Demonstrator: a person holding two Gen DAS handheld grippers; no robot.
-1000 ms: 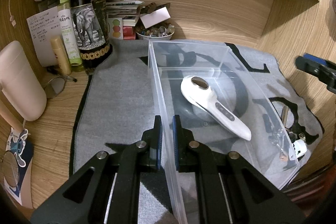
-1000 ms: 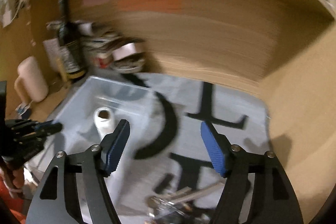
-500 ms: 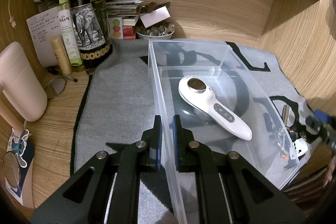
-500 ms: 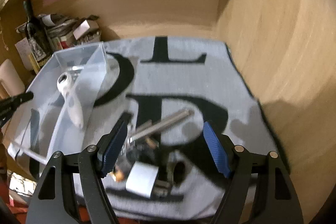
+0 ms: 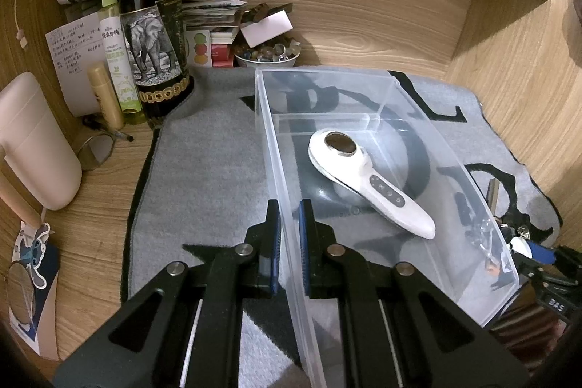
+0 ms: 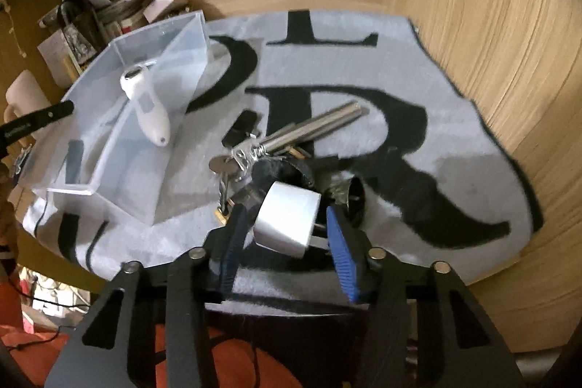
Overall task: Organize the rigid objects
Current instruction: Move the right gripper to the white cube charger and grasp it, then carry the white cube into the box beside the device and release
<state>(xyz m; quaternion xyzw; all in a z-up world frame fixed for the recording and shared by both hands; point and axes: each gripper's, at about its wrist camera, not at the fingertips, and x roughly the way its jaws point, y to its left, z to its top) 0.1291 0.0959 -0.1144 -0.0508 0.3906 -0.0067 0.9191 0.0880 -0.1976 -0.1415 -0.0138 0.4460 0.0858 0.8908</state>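
My left gripper (image 5: 289, 231) is shut on the near left wall of a clear plastic bin (image 5: 265, 133). A white handheld device (image 5: 367, 180) lies in the bin; it also shows in the right wrist view (image 6: 147, 104). My right gripper (image 6: 283, 235) is open, its blue pads on either side of a white plug adapter (image 6: 287, 220) on the grey rug. Behind the adapter lie a bunch of keys (image 6: 236, 162), a metal rod (image 6: 320, 126) and black round pieces (image 6: 287, 170). The bin (image 6: 160, 68) stands to their left.
A wine bottle (image 5: 151, 24), a green spray bottle (image 5: 116, 50), a beige container (image 5: 32, 140), papers and a bowl of stones (image 5: 267, 55) crowd the back left corner. Wooden walls close the back and right. The rug (image 6: 454, 170) ends at the desk's front edge.
My right gripper has swung down and forward to the pile beside the bin, and its jaws have narrowed around the white adapter. My left gripper has kept its hold on the bin wall.
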